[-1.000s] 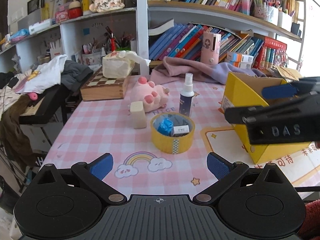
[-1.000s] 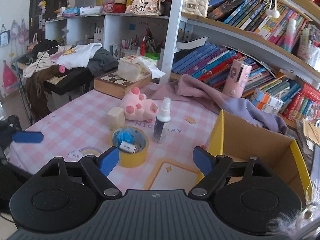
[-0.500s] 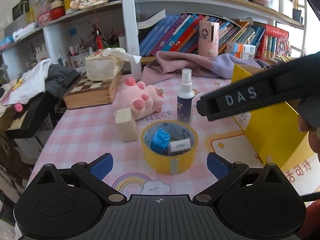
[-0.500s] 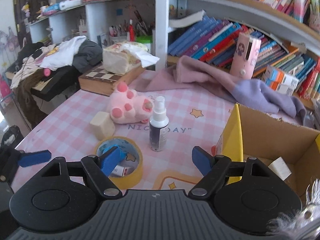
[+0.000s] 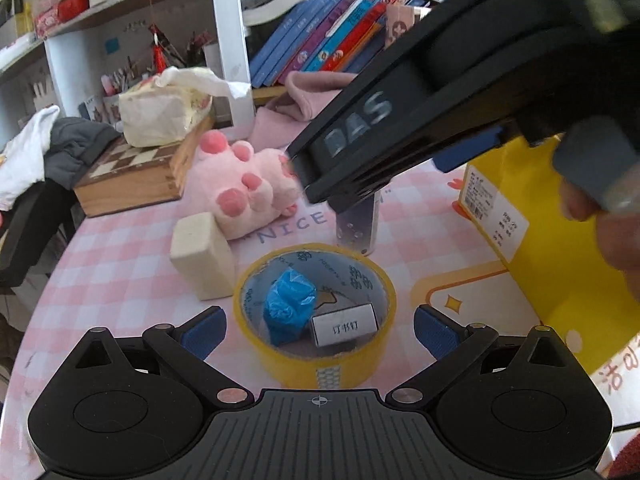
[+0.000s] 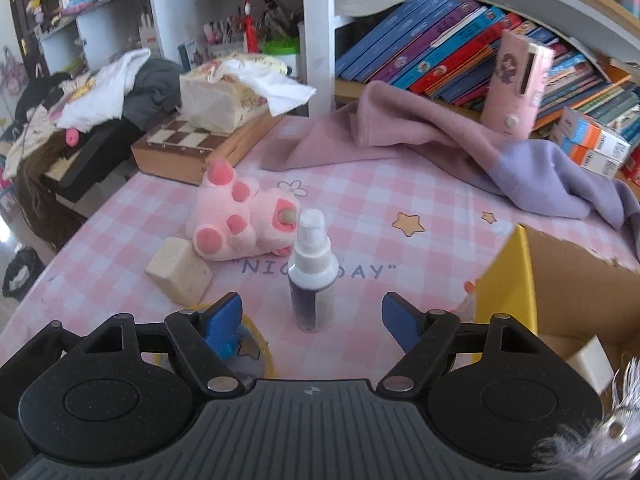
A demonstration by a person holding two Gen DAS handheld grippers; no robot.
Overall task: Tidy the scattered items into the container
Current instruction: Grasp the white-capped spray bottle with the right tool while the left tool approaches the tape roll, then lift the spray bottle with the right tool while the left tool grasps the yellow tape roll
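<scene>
A yellow tape roll lies flat on the pink checked table, with a blue wad and a small white staple box inside it. My left gripper is open, its pads on either side of the roll. A spray bottle stands upright beyond it. My right gripper is open and empty, with the bottle between its pads. A pink plush paw and a cream block lie to the left. The yellow cardboard box stands at the right.
A wooden chess box with a tissue pack on it sits at the back left. A pink and purple cloth lies at the back, under shelves of books. The right gripper's body crosses the left wrist view.
Both grippers have moved forward and lower. The left one now straddles the tape roll; the right one has closed in on the spray bottle.
</scene>
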